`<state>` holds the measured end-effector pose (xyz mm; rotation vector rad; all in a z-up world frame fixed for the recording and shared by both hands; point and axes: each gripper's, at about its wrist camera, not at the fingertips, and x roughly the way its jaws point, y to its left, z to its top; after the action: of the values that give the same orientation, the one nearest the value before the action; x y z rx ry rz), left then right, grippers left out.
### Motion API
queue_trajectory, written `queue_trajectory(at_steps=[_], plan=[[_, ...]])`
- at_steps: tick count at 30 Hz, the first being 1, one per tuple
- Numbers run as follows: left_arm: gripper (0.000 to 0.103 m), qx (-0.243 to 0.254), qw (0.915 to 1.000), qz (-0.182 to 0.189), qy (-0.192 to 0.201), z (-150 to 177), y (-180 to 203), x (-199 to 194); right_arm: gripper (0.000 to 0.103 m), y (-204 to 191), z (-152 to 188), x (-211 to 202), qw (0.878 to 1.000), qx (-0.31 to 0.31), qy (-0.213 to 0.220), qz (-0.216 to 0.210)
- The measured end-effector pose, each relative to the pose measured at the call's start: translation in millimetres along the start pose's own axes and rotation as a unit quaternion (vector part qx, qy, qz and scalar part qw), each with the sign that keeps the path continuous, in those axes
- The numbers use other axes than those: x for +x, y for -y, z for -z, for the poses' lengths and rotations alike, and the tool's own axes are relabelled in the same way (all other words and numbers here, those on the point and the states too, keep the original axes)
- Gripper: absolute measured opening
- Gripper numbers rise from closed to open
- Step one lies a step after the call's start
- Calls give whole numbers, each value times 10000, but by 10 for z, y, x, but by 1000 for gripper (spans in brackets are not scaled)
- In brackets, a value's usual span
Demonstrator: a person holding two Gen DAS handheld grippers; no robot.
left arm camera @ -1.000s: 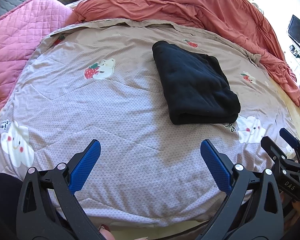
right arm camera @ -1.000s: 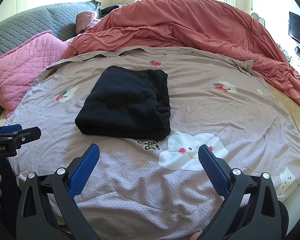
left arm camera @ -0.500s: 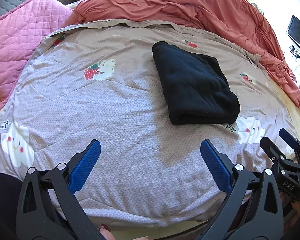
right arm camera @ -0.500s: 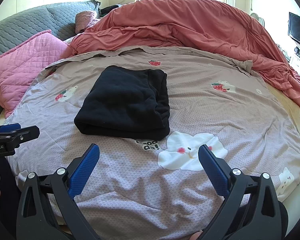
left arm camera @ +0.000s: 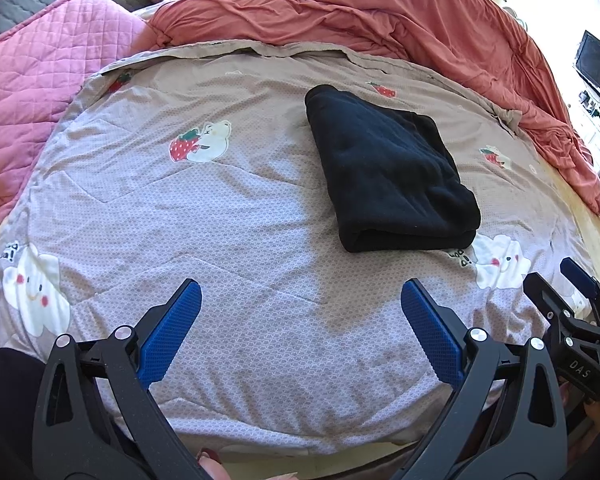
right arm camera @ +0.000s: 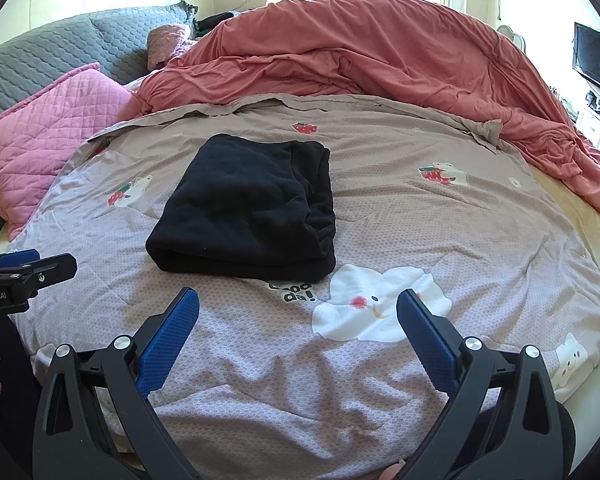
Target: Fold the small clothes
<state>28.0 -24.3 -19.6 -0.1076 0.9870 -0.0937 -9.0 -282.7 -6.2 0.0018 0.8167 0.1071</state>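
A black garment [left arm camera: 388, 172] lies folded into a thick rectangle on the lilac cartoon-print bedspread [left arm camera: 228, 208]; it also shows in the right wrist view [right arm camera: 248, 212]. My left gripper [left arm camera: 298, 300] is open and empty, held near the bed's front edge, short of the garment and to its left. My right gripper [right arm camera: 298, 312] is open and empty, just in front of the garment's folded edge. The right gripper also shows at the right edge of the left wrist view [left arm camera: 572, 300], and the left gripper at the left edge of the right wrist view [right arm camera: 24, 268].
A rumpled orange duvet [right arm camera: 372, 56] is piled across the back of the bed. A pink quilted pillow [right arm camera: 48, 136] and a grey headboard [right arm camera: 52, 56] are at the left. A dark screen [right arm camera: 596, 60] stands at the far right. The bedspread's front edge hangs over the mattress.
Almost nothing has moved; both views have shifted very slightly. The garment lies as before and both grippers stay open.
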Motion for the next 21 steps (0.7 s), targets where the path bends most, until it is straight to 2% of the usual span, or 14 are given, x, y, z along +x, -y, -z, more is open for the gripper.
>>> queue_trajectory(at_steps=[10,14,18,20,21], plan=[[94,32,9999,-73,-96,-3,-5,34,99,55,-42,-52,9998,143,63,80],[94,-138,9999,-68,-22,-45,-125,5,98,245,-111,-129,9984,387,114,384],[94,-516,9980,-196,306,-187,-463,-87,98,837,-216,-365,9893,1041,389,942],[94,-715,9957,-417,427,-267,-697,-109,98,1268,-209,-536,9788,1473,577,1304],[94,-919,9924,-669,470,-333,-917,-101,98,1574,-172,-634,9702,1760,645,1532]])
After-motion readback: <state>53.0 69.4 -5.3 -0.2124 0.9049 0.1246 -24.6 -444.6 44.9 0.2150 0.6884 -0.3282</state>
